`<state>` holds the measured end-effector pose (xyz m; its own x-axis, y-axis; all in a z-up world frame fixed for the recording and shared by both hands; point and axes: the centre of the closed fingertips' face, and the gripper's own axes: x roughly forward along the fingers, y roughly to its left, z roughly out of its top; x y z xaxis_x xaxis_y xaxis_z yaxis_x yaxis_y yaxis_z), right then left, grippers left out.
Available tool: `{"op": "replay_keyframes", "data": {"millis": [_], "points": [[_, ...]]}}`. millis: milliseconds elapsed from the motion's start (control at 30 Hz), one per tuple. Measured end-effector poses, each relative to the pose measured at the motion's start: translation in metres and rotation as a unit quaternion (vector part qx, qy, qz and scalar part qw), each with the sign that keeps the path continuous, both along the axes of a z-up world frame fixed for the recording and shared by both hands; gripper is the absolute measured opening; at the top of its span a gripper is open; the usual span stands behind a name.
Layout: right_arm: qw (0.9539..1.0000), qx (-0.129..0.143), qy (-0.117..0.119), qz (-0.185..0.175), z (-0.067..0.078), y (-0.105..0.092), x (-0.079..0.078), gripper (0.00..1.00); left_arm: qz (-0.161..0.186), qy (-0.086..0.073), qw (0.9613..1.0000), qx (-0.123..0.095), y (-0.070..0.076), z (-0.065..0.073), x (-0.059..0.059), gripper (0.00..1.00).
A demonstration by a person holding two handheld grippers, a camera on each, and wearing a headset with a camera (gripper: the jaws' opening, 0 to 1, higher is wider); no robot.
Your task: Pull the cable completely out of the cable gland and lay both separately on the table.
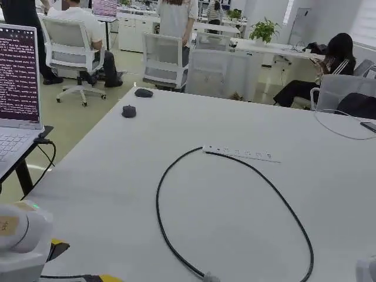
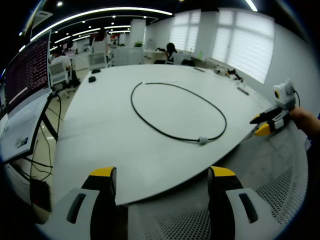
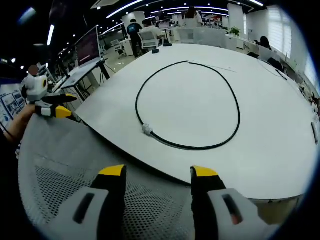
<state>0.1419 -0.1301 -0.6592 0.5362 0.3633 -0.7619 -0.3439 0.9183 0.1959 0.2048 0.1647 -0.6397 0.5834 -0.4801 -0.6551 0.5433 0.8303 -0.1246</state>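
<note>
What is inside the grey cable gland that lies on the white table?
The black cable enters the cable gland on one side and leaves on the other, so it passes through. The stretch inside is covered by the gland's body.

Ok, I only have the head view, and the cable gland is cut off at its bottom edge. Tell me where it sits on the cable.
Observer: The left gripper view has it whole. The cable gland is threaded on the near arc of the black cable, the part of the loop closest to the front edge of the table.
Operator: Now report the jaws of both grippers.
Observer: The left gripper and the right gripper both stand open, with nothing between the jaws.
</note>
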Motion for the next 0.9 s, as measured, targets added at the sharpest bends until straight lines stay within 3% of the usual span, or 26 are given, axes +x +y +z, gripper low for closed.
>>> {"op": "replay_keyframes", "data": {"millis": [467,533,667,733,900], "points": [[1.0000,0.001,0.006,-0.004,-0.0013,-0.0008,-0.0009,0.52,-0.003,0.001,1.0000,0.001,-0.0013,0.0000,-0.0008,0.72],[1.0000,0.001,0.008,-0.005,-0.0017,-0.0008,-0.0013,0.52,-0.002,-0.011,0.9999,-0.004,-0.0021,0.0039,0.0012,0.72],[1.0000,0.001,0.007,-0.005,-0.0015,-0.0008,-0.0010,0.51,-0.002,-0.004,1.0000,-0.001,-0.0019,0.0015,0.0002,0.72],[1.0000,0.002,-0.004,-0.007,0.0012,-0.0009,0.0011,0.49,-0.002,-0.005,1.0000,-0.001,-0.0014,0.0017,0.0006,0.72],[0.9999,0.006,0.003,-0.011,-0.0004,-0.0007,0.0006,0.47,0.003,-0.005,1.0000,0.004,0.0009,0.0004,0.0017,0.70]]}}
